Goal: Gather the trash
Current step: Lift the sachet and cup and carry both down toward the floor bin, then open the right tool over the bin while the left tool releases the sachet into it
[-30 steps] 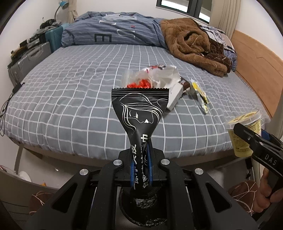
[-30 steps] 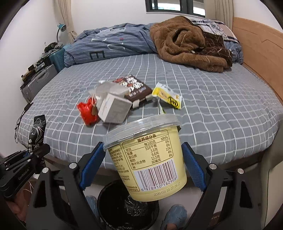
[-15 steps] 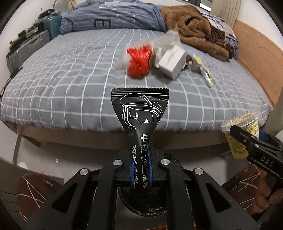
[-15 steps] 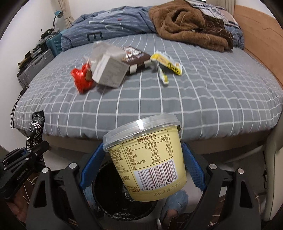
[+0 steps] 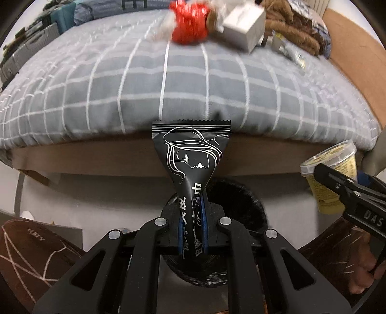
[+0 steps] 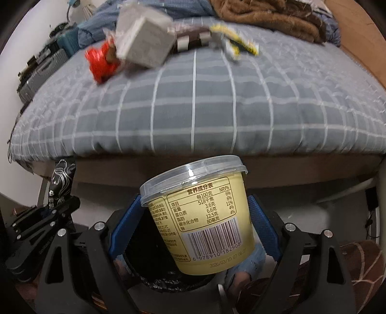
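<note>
Black wrapper (image 5: 190, 164) sits pinched at its lower end in your left gripper (image 5: 191, 231), jaws squeezed tight on it, its serrated top standing up in front of the bed (image 5: 120, 84) edge. Your right gripper (image 6: 193, 229) stands wide, blue pads pressed on both sides of the yellow cup (image 6: 202, 217). Both hang above the bin (image 5: 243, 207) on the floor. On the bed lie a red wrapper (image 5: 190, 23), a white box (image 5: 243, 26) and a yellow packet (image 6: 236, 43).
</note>
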Demonstrator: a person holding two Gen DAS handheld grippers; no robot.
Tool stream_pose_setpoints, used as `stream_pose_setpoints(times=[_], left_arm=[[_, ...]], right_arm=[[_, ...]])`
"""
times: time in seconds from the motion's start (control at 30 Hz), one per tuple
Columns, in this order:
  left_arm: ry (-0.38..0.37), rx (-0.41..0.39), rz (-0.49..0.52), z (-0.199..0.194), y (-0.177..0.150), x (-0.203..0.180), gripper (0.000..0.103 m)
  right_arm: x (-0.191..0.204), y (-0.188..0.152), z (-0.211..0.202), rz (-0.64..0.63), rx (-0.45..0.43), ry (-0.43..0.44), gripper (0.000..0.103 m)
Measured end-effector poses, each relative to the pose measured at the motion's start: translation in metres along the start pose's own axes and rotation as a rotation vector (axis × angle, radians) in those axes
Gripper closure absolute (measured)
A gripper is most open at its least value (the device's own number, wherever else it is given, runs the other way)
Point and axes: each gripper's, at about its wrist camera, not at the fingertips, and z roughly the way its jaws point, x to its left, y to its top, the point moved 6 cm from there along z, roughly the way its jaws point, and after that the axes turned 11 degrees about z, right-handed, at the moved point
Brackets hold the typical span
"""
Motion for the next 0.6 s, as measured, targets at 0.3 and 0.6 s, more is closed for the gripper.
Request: stream_pose_setpoints(times=[0.3,0.6], left_arm=[[-0.029,0.060,0.006,0.035,-0.011,0.003,0.093],[-0.045,0.132,-0.030,0.064,-0.020,0.014,0.093]], right_arm=[[-0.006,-0.015,0.042,0.043,0.100,0.006,0.020],[0.003,-0.030,0.076,0.017,0.164,-0.008,0.020]])
